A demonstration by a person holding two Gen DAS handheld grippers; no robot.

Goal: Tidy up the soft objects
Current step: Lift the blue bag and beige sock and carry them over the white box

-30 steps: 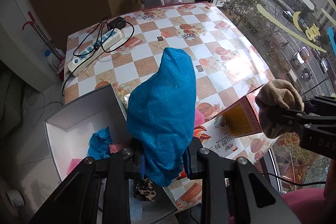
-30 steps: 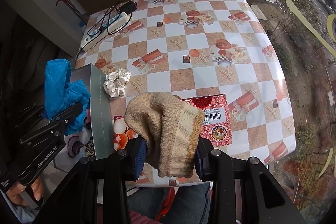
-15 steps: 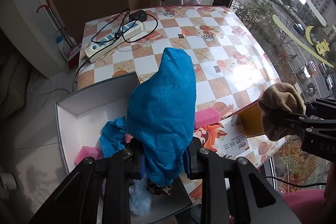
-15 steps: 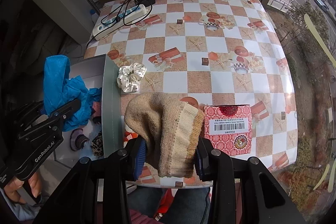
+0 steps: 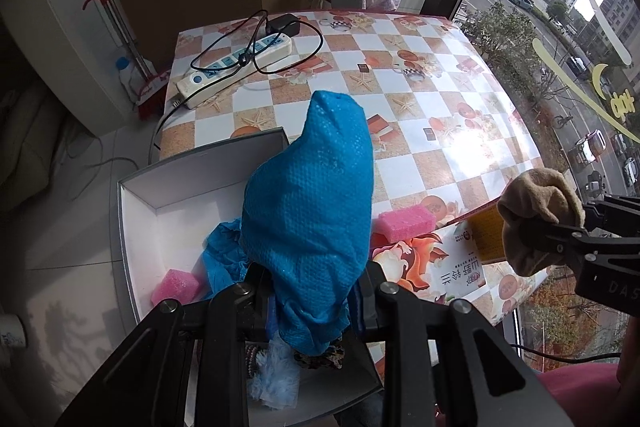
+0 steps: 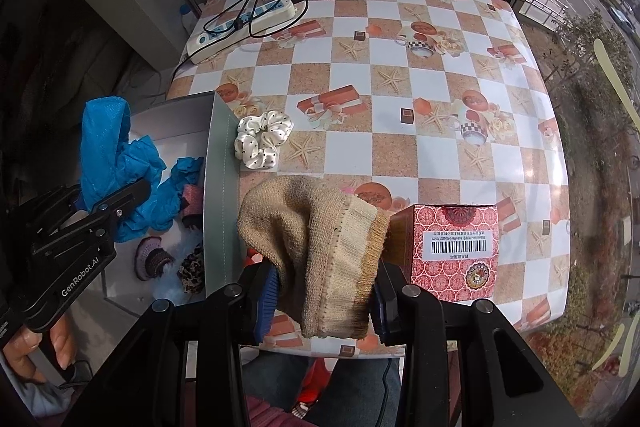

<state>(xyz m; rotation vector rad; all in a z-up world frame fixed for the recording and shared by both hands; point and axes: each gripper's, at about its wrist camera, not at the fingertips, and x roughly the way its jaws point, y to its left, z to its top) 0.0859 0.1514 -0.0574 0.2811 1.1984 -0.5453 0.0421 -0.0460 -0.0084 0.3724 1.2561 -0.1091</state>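
Observation:
My left gripper [image 5: 312,301] is shut on a blue crinkled plastic cover [image 5: 310,211], held above the white open box [image 5: 168,187] at the table's left edge. The same cover [image 6: 104,131] and left gripper [image 6: 116,201] show at the left of the right wrist view. My right gripper [image 6: 324,297] is shut on a tan knitted sock [image 6: 320,239], held over the table's near edge just right of the box wall [image 6: 218,187]. In the left wrist view that sock [image 5: 536,215] hangs at the right. Inside the box lie another blue cover [image 5: 220,255], a pink sponge [image 5: 176,285] and small knitted items [image 6: 154,259].
A white polka-dot scrunchie [image 6: 262,139] lies on the checkered table [image 6: 400,107] beside the box. A pink sponge [image 5: 406,223] and a red carton [image 6: 452,251] sit near the front edge. A power strip with black cables [image 6: 244,23] lies at the far left corner. A hand [image 6: 40,343] grips the left tool.
Both grippers have shifted leftwards with their loads: the blue cover now hangs further over the box, and the sock has drawn closer to the box wall. Neither grip has altered.

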